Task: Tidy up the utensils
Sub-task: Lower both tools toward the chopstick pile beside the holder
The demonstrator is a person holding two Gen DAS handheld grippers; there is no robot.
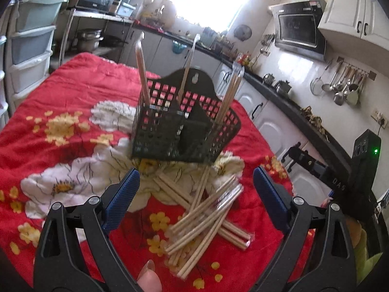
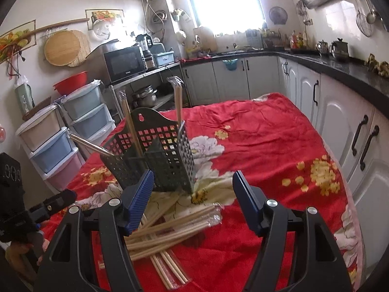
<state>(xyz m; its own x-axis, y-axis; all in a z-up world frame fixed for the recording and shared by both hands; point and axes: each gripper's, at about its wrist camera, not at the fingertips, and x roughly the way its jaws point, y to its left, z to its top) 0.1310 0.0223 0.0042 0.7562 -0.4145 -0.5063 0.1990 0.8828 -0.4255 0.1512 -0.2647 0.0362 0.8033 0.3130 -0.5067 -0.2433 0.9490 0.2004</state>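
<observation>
A black mesh utensil holder (image 1: 177, 131) stands on the red flowered cloth (image 1: 73, 92), with three wrapped chopstick pairs (image 1: 143, 73) upright in it. A loose pile of wrapped chopsticks (image 1: 206, 219) lies in front of it. My left gripper (image 1: 195, 185) is open and empty, just above the pile. In the right wrist view the holder (image 2: 155, 155) sits ahead and left, and the pile (image 2: 170, 228) lies below my open, empty right gripper (image 2: 193, 187). The right gripper also shows at the right edge of the left wrist view (image 1: 313, 165).
White kitchen cabinets (image 2: 340, 126) with a black counter run along the right side of the table. Plastic drawer units (image 2: 56, 141) stand to the left. A microwave (image 2: 125, 63) sits on a metal rack behind. Ladles hang on the wall (image 1: 345, 87).
</observation>
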